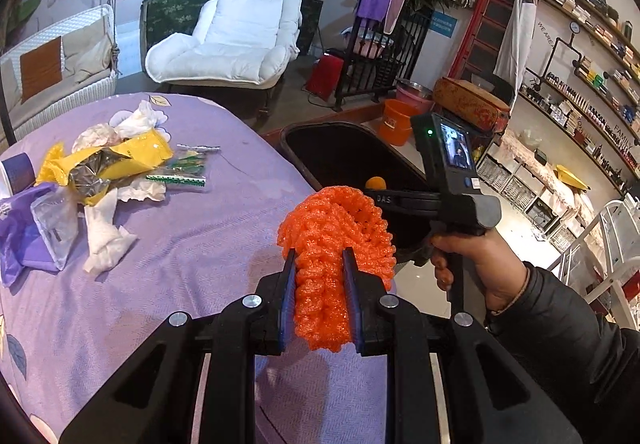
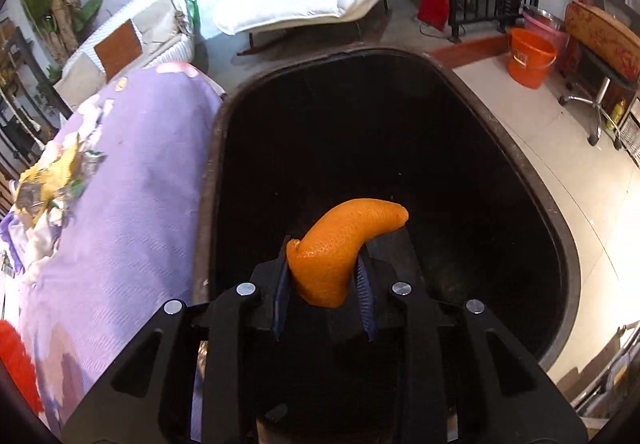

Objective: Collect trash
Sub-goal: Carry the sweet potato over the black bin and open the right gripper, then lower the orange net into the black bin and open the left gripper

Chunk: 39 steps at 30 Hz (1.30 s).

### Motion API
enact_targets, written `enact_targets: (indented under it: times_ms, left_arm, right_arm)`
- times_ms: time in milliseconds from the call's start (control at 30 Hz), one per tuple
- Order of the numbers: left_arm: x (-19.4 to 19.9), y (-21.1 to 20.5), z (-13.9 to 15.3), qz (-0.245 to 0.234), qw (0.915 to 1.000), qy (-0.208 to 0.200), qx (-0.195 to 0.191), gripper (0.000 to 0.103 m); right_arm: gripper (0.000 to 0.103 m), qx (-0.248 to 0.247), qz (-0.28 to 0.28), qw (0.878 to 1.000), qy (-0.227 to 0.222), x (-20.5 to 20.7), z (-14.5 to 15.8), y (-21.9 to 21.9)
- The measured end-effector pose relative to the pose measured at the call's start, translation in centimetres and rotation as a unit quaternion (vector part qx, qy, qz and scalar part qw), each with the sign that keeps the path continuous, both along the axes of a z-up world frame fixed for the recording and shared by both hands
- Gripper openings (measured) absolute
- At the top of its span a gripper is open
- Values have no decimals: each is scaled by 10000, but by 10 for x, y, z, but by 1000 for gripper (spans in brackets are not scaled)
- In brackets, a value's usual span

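My left gripper (image 1: 320, 256) is shut on an orange foam fruit net (image 1: 334, 228) and holds it above the purple tablecloth (image 1: 200, 244), near the table's right edge. My right gripper (image 2: 324, 244) is shut on a curved piece of orange peel (image 2: 340, 244) and holds it over the open black trash bin (image 2: 552, 211). The bin (image 1: 304, 131) stands on the floor just right of the table. A pile of trash lies at the table's left: a yellow wrapper (image 1: 132, 155), white tissues (image 1: 104, 236), green striped wrappers (image 1: 180, 173) and a purple bag (image 1: 16, 219).
An orange bucket (image 2: 530, 57) and a pink basin stand on the floor beyond the bin. A white cushioned lounge chair (image 1: 232, 39) and a wicker sofa (image 1: 60, 59) stand behind the table. Shelves line the right wall.
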<state>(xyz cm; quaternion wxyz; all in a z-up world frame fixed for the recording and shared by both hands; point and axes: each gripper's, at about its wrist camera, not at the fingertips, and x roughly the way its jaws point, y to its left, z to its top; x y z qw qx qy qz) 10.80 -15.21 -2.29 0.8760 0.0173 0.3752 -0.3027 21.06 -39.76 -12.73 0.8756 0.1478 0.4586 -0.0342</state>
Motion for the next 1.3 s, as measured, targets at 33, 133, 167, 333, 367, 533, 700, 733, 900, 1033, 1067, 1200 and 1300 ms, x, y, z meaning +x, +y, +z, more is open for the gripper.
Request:
enact_targets:
  times_ms: [33,133,167,333,367,533,700,733,900,1033,1067,1200,1300]
  left_arm:
    - [0,-2,1,-4,10000,15,-3,22]
    - [3,-6,-1,-31,10000,65,7,22]
    - [4,-8,-1,-43,10000,89,4,22]
    - [9,-17,-1,-89,9999,140,15,22]
    - [11,-19,-1,-103,9998,137,28,22]
    - [30,-41,4,-223,9996,170,81,22]
    - [54,-68,-1,-346,9987,332,159,22]
    - [59,-75,-3,-391,9983,390,174,22]
    - [76,-103,-13,-487,9968,542,326,22]
    - [86,-124,-22,-561,9951,666,471,22]
    - [88,-128,-24,-593,9946,699,491,22]
    - [92,-144,-30,-684,9930,719,637,22]
    - [95,-151,-36,-785,9911,773,751,25]
  right_arm:
    - [39,-11,7,10000,44,1,-2,0]
    - [59,-116,-42,9999,58,4,-3,-1]
    - [61,-170,-47,9998,54,3,-2,0]
    - [64,-228,-122,9997,-31,-8,3,-3]
    - [64,-295,-170,9994,-72,-12,6,-3]
    - [68,-385,-402,9960,-704,-49,35,-5]
    - [75,-476,-705,9898,-1146,-94,57,-15]
    - [75,-473,-751,9888,-1202,-103,58,-20]
    - [77,-476,-1023,9859,-1237,-140,56,-33]
    - [77,-500,-1111,9849,-1229,-158,56,-37]
    - [77,-502,-1106,9849,-1232,-161,56,-37]
    - [78,-495,-1165,9841,-1244,-168,56,-37]
    - [80,-463,-1216,9839,-1227,-172,55,-40]
